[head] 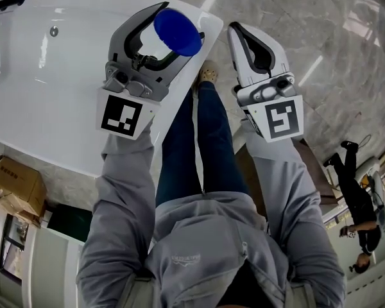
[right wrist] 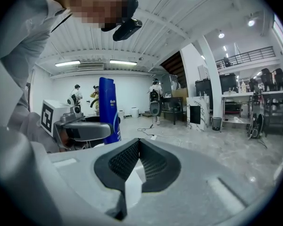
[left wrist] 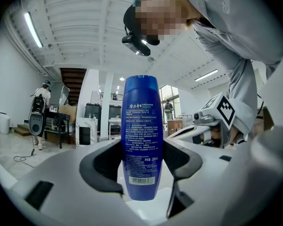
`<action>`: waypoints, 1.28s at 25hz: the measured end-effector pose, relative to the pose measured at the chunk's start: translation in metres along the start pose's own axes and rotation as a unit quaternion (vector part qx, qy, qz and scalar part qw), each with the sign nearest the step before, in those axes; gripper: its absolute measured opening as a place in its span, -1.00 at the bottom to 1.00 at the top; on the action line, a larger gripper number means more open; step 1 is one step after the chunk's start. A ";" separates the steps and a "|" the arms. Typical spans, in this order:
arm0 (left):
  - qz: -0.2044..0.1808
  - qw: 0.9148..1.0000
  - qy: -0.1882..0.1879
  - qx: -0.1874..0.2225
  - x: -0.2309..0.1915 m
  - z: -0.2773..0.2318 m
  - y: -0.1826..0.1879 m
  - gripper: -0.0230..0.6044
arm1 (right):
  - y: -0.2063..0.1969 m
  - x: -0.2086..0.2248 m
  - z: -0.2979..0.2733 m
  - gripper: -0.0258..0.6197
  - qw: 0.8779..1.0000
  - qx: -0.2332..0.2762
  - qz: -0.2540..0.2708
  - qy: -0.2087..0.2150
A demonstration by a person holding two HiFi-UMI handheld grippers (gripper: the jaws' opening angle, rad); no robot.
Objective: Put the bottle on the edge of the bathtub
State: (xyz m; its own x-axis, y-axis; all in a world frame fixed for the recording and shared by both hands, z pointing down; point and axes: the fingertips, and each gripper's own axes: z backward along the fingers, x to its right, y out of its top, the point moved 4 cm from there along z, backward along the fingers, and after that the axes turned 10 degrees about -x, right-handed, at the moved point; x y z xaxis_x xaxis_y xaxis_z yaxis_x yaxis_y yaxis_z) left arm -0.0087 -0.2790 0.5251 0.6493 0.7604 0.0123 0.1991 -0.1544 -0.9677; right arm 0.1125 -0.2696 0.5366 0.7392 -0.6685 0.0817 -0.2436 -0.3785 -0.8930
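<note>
A blue bottle point(head: 177, 32) stands upright between the jaws of my left gripper point(head: 179, 24), which is shut on it. The black pads press both its sides in the left gripper view, label facing the camera point(left wrist: 141, 135). In the head view the bottle hangs over the near right corner of the white bathtub point(head: 45, 133). My right gripper point(head: 236, 29) is beside it to the right, over the marble floor, shut with nothing between its pads point(right wrist: 138, 141). The right gripper view also catches the bottle point(right wrist: 108, 109) at the left.
The person's legs point(head: 199, 140) and a foot point(head: 208, 74) stand between the tub and my right gripper. A cardboard box point(head: 16, 185) lies by the tub at lower left. Another person point(head: 359, 217) stands on the marble floor point(head: 321, 43) at the right.
</note>
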 end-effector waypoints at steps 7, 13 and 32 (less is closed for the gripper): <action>0.002 1.000 -0.006 -0.009 0.002 -0.007 -0.011 -0.09 | -0.001 0.001 0.000 -0.91 1.000 -0.003 -0.015 -0.009; -0.002 1.000 -0.011 -0.020 0.002 -0.017 -0.022 -0.09 | -0.002 0.002 -0.002 -0.91 1.000 -0.006 -0.023 -0.007; 0.000 0.999 -0.011 -0.038 0.008 -0.024 -0.053 -0.09 | -0.016 0.000 -0.001 -0.91 1.000 -0.015 -0.019 0.000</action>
State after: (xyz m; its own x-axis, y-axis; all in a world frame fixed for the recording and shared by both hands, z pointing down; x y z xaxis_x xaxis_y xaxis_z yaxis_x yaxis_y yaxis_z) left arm 0.0031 -0.2802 0.5822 0.6335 0.7737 0.0065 0.2557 -0.2014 -0.9455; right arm 0.1159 -0.2644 0.5513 0.7487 -0.6529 0.1151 -0.2340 -0.4227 -0.8755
